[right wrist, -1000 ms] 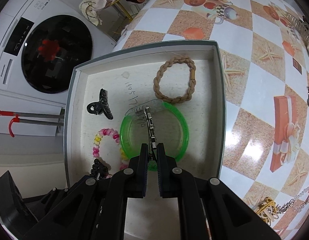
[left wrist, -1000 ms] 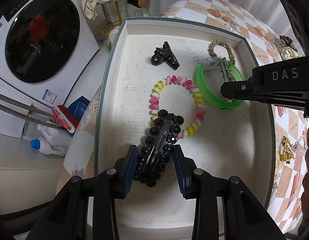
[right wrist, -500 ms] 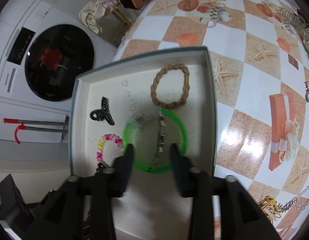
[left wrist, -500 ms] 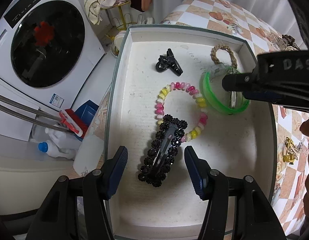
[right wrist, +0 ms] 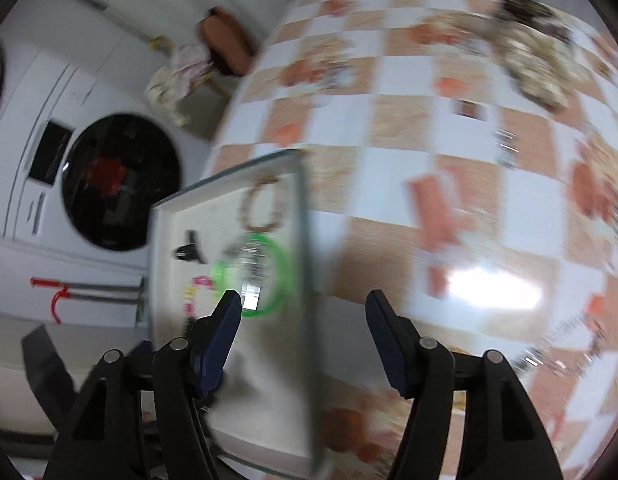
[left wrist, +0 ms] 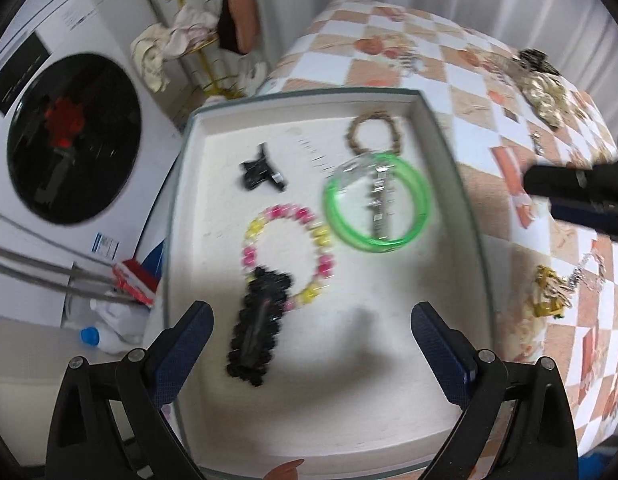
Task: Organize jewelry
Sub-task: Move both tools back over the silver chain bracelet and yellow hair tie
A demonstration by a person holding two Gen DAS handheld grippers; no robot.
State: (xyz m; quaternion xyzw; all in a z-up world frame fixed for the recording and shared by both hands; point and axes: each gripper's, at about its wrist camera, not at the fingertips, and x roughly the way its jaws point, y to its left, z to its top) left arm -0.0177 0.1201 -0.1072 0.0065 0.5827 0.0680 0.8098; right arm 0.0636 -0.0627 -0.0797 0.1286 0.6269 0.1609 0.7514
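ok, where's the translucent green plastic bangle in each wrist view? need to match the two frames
Left wrist: green plastic bangle lies in the white tray's upper right, a silver metal clip across it, right of centre.
Right wrist: the bangle is blurred, left of centre, in the tray above the left fingertip.
Shared landmark: the braided tan hair tie just beyond the bangle, toward the tray's far wall.
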